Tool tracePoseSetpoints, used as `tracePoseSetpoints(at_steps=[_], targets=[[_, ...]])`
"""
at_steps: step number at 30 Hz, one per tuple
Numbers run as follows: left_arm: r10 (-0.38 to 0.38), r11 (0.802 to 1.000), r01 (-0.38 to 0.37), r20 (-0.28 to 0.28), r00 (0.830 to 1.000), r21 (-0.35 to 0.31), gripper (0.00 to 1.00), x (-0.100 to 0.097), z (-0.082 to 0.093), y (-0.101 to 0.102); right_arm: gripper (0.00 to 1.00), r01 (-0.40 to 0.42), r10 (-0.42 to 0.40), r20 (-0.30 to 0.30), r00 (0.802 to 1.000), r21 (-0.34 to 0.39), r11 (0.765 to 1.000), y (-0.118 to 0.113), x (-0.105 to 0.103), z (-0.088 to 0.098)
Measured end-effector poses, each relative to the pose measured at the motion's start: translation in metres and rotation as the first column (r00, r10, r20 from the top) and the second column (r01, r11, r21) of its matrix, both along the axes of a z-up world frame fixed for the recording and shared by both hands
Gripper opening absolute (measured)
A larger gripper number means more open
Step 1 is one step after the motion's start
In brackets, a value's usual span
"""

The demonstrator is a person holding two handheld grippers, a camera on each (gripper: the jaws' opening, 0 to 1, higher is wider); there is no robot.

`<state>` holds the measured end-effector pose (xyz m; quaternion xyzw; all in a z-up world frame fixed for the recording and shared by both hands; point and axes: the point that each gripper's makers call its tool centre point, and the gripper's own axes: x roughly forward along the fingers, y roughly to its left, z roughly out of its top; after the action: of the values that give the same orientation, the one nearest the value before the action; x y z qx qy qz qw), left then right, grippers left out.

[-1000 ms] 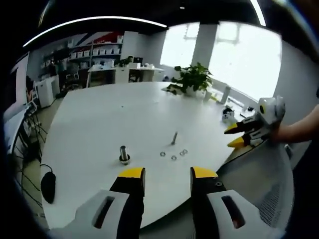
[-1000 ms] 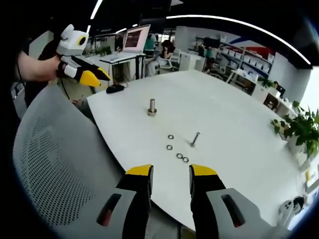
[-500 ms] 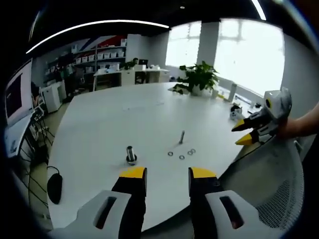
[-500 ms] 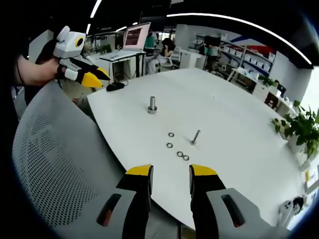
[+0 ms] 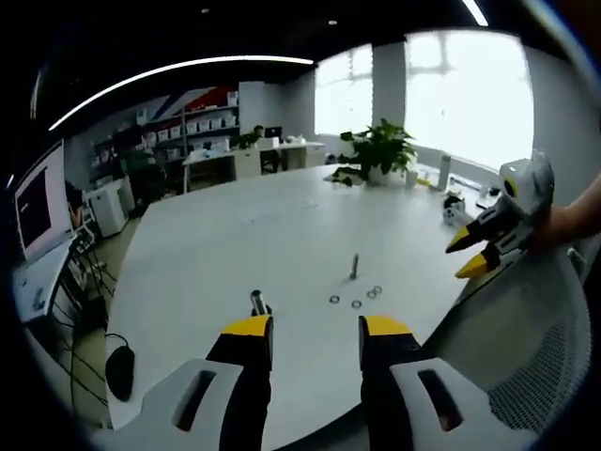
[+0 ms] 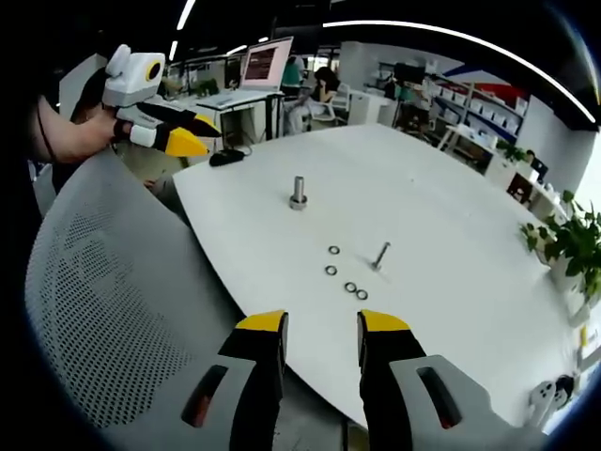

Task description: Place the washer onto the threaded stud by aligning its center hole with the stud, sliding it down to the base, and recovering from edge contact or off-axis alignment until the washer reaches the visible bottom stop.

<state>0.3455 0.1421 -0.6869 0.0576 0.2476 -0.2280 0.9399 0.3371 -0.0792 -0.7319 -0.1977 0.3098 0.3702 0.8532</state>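
Four washers [image 6: 345,277] lie flat in a loose cluster on the white bench [image 6: 451,216], none on a stud. The slim threaded stud [image 6: 380,256] stands just beside them, on their far side in the right gripper view; a thicker stud [image 6: 299,192] stands well apart, toward the bench edge near a mesh chair back [image 6: 103,310]. The right hand-held gripper [image 6: 321,324] hovers off the bench edge, jaws apart and empty. The left hand-held gripper [image 5: 315,329] is likewise parted, holding nothing. A potted plant [image 5: 378,150] sits at the far side.
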Motion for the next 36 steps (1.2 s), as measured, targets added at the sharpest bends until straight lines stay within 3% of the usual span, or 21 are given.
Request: tracePoseSetpoints(at_steps=[7, 16, 18, 28, 36], targets=[[0.017, 1.000, -0.016, 0.003, 1.000, -0.023, 0.35, 0.001, 0.002, 0.004, 0.32, 0.004, -0.004, 0.016, 1.000, 0.021, 1.000, 0.002, 0.002, 0.006], [0.004, 1.000, -0.004, -0.012, 1.000, -0.001, 0.36, 0.002, -0.002, 0.004, 0.31, 0.003, 0.001, -0.070, 0.998, 0.053, 0.999, 0.007, 0.007, 0.006], [0.004, 1.000, -0.004, -0.018, 1.000, 0.007, 0.36, 0.001, -0.005, 0.005, 0.31, 0.063, -0.051, -0.094, 0.994, 0.127, 0.990, 0.008, 0.014, 0.012], [0.028, 0.999, -0.029, -0.031, 0.999, -0.024, 0.37, 0.002, -0.005, 0.009, 0.32, 0.093, -0.080, -0.123, 0.989, 0.106, 0.990, 0.005, 0.061, -0.001], [0.040, 0.998, -0.041, -0.044, 0.998, -0.043, 0.36, 0.002, -0.007, 0.011, 0.31, -0.022, 0.016, -0.109, 0.994, -0.051, 0.998, 0.000, 0.076, -0.030]])
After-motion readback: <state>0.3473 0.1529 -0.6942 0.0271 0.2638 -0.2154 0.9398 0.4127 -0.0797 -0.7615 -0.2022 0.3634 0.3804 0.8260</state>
